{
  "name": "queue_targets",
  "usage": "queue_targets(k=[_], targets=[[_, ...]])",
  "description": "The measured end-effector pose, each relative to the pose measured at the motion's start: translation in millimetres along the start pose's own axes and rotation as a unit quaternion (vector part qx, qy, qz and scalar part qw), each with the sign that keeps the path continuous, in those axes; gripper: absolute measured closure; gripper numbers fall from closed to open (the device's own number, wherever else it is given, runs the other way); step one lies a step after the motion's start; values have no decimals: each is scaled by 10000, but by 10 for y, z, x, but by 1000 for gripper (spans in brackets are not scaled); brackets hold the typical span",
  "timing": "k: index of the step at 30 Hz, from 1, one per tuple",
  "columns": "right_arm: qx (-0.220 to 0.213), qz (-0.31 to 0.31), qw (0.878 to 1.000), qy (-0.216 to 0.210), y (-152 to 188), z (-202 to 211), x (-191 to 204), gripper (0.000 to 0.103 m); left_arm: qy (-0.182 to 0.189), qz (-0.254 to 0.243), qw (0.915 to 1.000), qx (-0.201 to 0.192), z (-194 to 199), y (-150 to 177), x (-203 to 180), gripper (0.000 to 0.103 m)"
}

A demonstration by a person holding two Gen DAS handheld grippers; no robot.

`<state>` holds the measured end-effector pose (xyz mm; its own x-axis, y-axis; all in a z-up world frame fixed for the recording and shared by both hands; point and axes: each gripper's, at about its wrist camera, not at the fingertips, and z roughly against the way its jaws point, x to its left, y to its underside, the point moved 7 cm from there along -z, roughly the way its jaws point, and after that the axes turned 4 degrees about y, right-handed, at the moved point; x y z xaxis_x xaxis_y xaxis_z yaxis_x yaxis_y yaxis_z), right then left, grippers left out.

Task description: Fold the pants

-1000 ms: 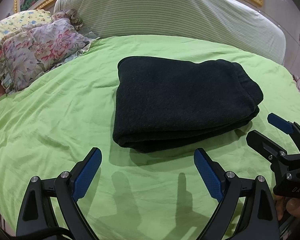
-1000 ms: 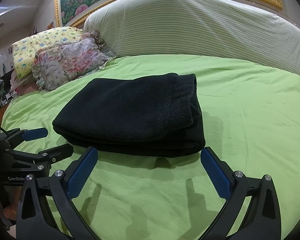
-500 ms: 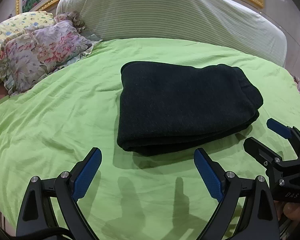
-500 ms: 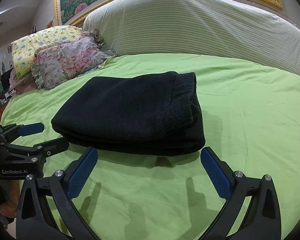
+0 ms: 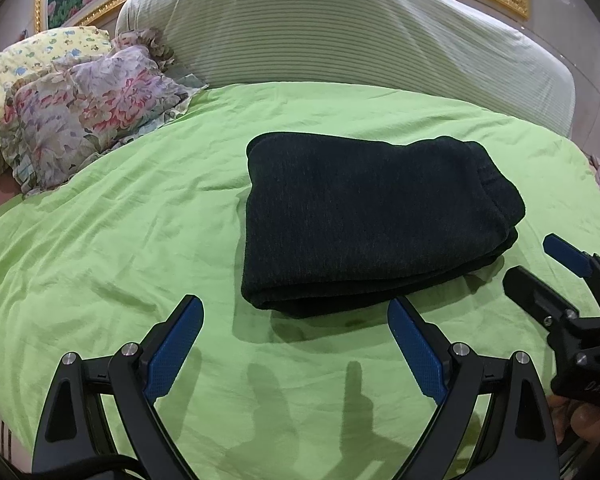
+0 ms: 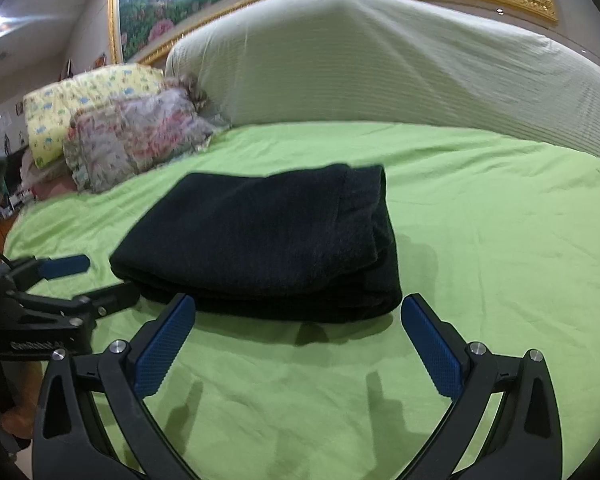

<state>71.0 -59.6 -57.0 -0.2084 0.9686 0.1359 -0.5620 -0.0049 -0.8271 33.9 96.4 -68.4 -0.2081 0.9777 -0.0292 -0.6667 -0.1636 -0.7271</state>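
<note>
On green bedsheet (image 5: 140, 240): pants (image 5: 364, 216) folded, unheld.
Left gripper (image 5: 296, 320) and right gripper (image 6: 298, 312) both spread, empty; I judge any nudge could undo the stack.

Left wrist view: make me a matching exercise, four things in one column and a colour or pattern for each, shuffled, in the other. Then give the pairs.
Things
1. pants
2. bedsheet
3. headboard cover
4. front pillow

Looks
A. pale with fine stripes
B. floral print, pink and purple
C. black, folded into a stack
D. bright green, wrinkled

Pairs: 1-C, 2-D, 3-A, 4-B
</note>
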Motion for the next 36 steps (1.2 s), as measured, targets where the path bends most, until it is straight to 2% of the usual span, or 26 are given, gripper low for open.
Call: queue_targets(k=[6, 18, 23, 26, 36], targets=[[29, -137, 9999, 47, -33, -6, -43, 0, -46, -10, 10000, -13, 8, -16, -3, 9], [41, 45, 9998, 185, -143, 24, -35, 0, 9, 176, 9998, 29, -21, -79, 85, 9], [-89, -84, 9996, 235, -254, 99, -119, 0, -18, 206, 9998, -48, 27, -168, 70, 9], [27, -205, 9994, 281, -249, 74, -176, 0, 16, 199, 9998, -43, 40, -190, 42, 9], [59, -216, 9993, 284, -268, 75, -167, 0, -162, 98, 9998, -30, 37, -282, 19, 9]])
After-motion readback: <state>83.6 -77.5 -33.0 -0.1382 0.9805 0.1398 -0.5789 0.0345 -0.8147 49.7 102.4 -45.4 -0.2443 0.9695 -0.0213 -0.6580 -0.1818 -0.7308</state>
